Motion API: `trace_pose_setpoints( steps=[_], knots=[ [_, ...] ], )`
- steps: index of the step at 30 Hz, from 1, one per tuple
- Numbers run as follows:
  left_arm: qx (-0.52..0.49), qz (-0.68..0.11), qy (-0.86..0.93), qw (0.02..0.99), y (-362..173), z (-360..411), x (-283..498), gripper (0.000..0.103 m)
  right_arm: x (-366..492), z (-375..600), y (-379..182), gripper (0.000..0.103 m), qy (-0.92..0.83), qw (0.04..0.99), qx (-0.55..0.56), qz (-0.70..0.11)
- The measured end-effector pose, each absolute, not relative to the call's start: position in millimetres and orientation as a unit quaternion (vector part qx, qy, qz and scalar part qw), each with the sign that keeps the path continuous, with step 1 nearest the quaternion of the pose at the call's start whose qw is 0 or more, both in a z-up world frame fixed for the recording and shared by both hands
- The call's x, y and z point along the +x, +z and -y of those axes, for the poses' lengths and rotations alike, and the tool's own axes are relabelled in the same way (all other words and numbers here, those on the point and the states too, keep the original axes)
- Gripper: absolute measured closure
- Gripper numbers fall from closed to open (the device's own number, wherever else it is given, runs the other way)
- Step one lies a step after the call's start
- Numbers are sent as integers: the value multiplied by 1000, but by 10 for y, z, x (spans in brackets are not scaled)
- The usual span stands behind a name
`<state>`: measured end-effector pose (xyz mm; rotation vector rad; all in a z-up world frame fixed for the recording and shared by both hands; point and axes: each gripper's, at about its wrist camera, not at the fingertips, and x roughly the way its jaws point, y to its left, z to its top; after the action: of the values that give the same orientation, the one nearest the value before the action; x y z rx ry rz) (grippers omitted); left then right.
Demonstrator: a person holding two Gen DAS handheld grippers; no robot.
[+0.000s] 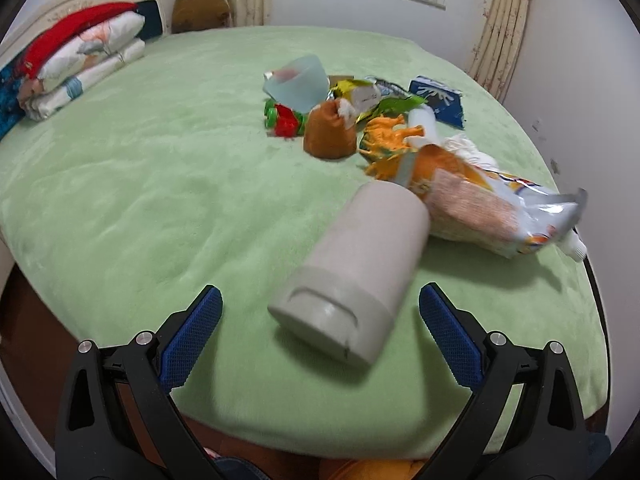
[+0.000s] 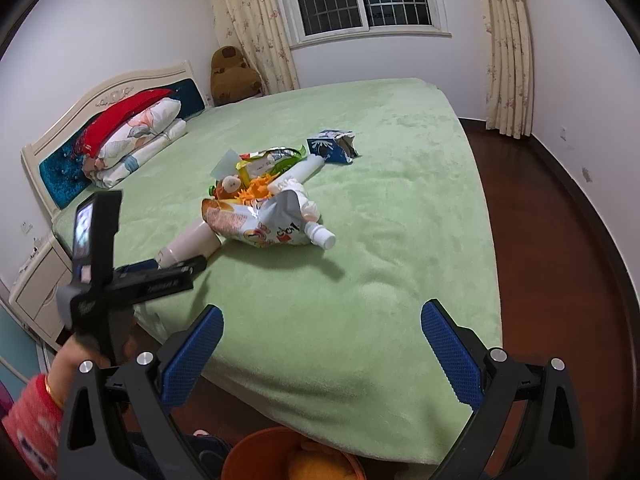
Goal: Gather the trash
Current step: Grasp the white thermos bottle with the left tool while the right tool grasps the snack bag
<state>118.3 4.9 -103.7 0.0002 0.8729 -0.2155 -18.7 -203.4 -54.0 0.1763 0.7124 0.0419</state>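
Success hinges on the left hand-held gripper [image 1: 320,312], spread wide, straddling the grey canister [image 1: 352,276] squarely on the bed [image 1: 140,184] before squeezing; the right hand-held gripper [image 2: 322,330] hovers wide and empty.

Grey canister [image 1: 352,272] lying on its side just ahead of the open left jaws, lid end nearest. Beyond it, touching its far end, a crumpled orange-and-white snack bag [image 1: 480,208]. Farther ahead, heaped wrappers [image 1: 384,120] and a torn blue carton [image 1: 438,100].

Beige bottle [image 1: 352,272] lying on green bed [image 1: 140,200], jaws apart
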Motion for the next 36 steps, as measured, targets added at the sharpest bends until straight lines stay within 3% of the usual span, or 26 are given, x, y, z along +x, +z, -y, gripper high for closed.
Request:
trace_pose_setpoints(
  steps=[3,5,7,19,28,36],
  knots=[
    [9,-420,-105,901,-1063,-39,1238,11,-198,2026,-576,5,18,932,77,-352],
    [8,-419,-120,900,-1058,-20,1236,40,-199,2022,-605,6,17,931,75,-356],
    [19,-412,-118,903,-1036,5,1216,51,-200,2013,-633,5,17,930,75,-359],
    [4,-396,-140,907,-924,-102,1045,54,-130,1893,-694,6,29,928,58,-368],
    [3,-359,-137,923,-671,-393,496,54,195,1571,-680,5,76,923,-33,-375],
    [7,-392,-125,912,-709,-611,-43,54,864,1119,-790,6,103,903,-133,-395]
  ],
)
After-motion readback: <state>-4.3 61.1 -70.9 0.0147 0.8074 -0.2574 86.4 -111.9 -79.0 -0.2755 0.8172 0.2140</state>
